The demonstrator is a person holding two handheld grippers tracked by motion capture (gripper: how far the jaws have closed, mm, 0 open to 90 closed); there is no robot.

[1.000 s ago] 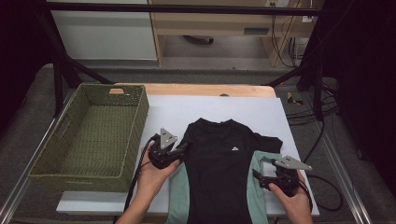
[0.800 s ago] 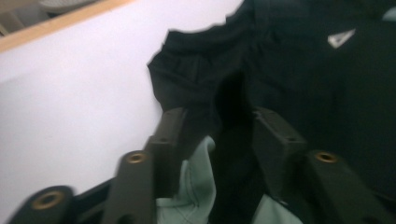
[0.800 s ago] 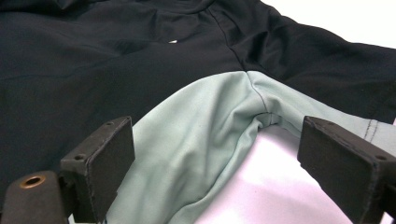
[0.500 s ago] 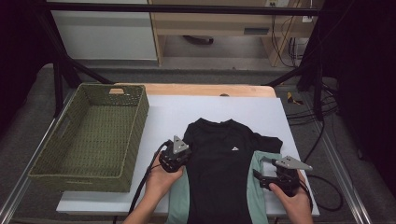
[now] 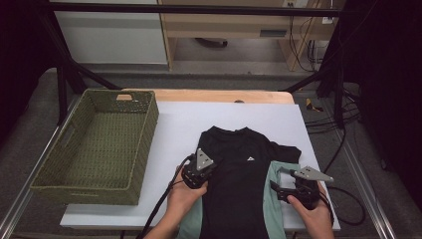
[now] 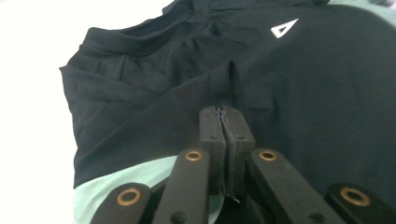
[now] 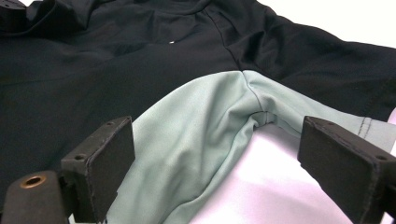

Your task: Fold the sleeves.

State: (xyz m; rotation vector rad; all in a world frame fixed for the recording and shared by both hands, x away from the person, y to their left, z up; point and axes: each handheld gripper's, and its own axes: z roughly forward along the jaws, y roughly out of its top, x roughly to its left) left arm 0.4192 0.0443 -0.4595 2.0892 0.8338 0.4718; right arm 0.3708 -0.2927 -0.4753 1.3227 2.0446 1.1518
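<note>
A black T-shirt (image 5: 244, 174) with a small white triangle logo lies face up on the white tabletop, on top of a mint-green garment (image 5: 275, 209) that sticks out at both sides. My left gripper (image 5: 207, 178) is at the shirt's left side, shut on a pinched fold of the black fabric by a seam (image 6: 226, 114). My right gripper (image 5: 279, 180) stands open at the shirt's right side. Its two jaws sit wide apart over the green sleeve (image 7: 196, 135), beside the black shirt (image 7: 93, 60), with nothing gripped.
A green woven basket (image 5: 144, 144) stands at the left of the white table surface (image 5: 199, 119). A wooden strip (image 5: 214, 95) runs along the far edge. Cables (image 5: 343, 194) trail off the right side. Dark frame bars cross the back.
My left gripper has moved right and down onto the black shirt's left side and shut on its fabric. The right gripper has stayed where it was.
</note>
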